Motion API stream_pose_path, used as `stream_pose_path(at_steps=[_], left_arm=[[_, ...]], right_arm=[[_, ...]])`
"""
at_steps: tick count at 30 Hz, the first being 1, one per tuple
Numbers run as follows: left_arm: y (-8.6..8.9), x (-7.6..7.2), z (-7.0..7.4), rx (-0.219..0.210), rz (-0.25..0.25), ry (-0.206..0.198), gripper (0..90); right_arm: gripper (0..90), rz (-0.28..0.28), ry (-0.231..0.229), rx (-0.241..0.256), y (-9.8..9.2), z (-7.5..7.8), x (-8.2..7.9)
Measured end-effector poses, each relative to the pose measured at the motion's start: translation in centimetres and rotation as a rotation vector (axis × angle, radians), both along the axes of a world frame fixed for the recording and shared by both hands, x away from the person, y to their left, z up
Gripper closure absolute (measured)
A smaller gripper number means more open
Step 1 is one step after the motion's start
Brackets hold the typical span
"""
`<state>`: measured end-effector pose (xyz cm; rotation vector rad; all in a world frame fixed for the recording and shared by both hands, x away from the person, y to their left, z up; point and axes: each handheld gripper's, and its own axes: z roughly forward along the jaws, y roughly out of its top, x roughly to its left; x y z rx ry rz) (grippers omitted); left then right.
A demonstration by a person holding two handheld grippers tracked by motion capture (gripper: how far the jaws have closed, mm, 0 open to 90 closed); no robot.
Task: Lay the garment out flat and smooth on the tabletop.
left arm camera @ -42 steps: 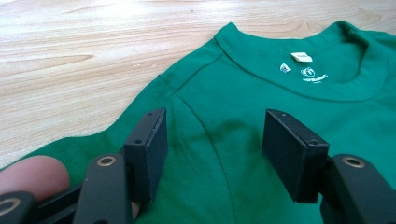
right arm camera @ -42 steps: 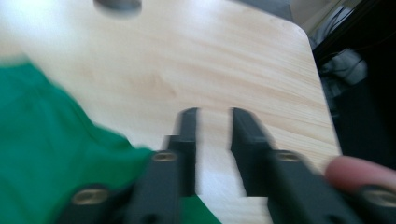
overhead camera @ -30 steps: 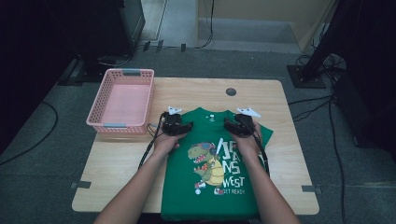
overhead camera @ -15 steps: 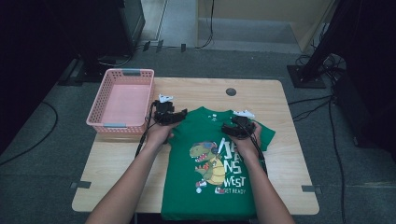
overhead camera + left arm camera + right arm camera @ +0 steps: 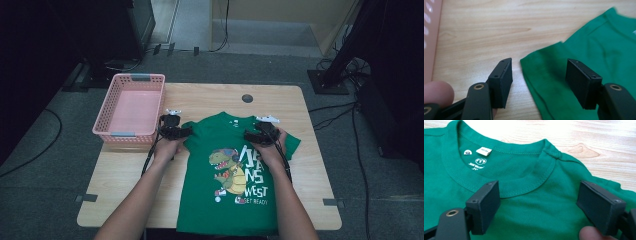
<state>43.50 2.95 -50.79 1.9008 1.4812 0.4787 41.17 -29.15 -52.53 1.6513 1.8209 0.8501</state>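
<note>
A green T-shirt [image 5: 230,175] with a dinosaur print lies flat, front up, on the wooden table [image 5: 210,100]. My left gripper [image 5: 172,131] hovers at the shirt's left sleeve edge, open, one jaw over bare wood and the other over the sleeve [image 5: 544,75]. My right gripper [image 5: 260,134] is open above the right shoulder, just right of the neckline. In the right gripper view the collar [image 5: 524,185] with its white neck label [image 5: 484,150] lies between and beyond the jaws. Neither gripper holds cloth.
A pink plastic basket [image 5: 131,107], with nothing in it, stands at the table's left rear corner, close to my left gripper; its wall [image 5: 429,37] shows in the left gripper view. A round cable hole [image 5: 247,98] sits behind the shirt. Bare wood lies left of the shirt.
My left gripper has shifted left from the shirt's left shoulder to the sleeve edge by the basket. The right gripper has stayed nearly in place near the collar.
</note>
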Motion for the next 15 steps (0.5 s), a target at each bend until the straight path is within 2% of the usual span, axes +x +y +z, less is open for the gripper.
stream_pose_path(at_steps=[1,2,3,5,7,8,9,11,13,15], left_arm=[[-0.1,-0.1,-0.2,0.020,-0.003,-0.004,48.0],[-0.4,-0.3,-0.3,0.063,0.003,-0.033,53.7],[-0.6,-0.5,-0.4,0.076,0.000,-0.043,60.0],[-0.8,-0.6,-0.3,0.068,-0.017,-0.043,71.1],[-1.0,-0.7,-0.2,0.069,-0.037,-0.031,86.2],[-1.1,-0.7,-0.1,0.065,-0.042,-0.029,89.3],[-1.0,-0.7,0.1,0.034,-0.042,-0.029,89.7],[-0.2,-0.8,1.1,-0.074,-0.026,-0.028,90.0],[0.4,-1.1,2.4,-0.100,-0.008,-0.072,90.0],[0.8,-1.4,3.4,-0.093,0.022,-0.105,90.0]], right_arm=[[18.5,0.003,0.000,0.000,0.0,0.0,0.0],[18.5,0.004,0.001,0.001,-0.1,0.0,0.1],[18.5,0.007,0.001,0.001,-0.1,0.0,0.1],[18.5,0.009,0.001,0.001,-0.2,0.0,0.1],[18.5,0.009,0.001,0.000,-0.2,0.0,0.1],[18.5,0.010,0.001,0.000,-0.2,0.0,0.1],[18.5,0.009,0.001,0.000,-0.2,0.0,0.1],[18.5,0.009,0.001,0.000,-0.2,0.0,0.1],[18.5,0.009,0.001,0.001,-0.2,0.0,0.1],[18.5,0.009,0.001,0.001,-0.2,0.0,0.1]])
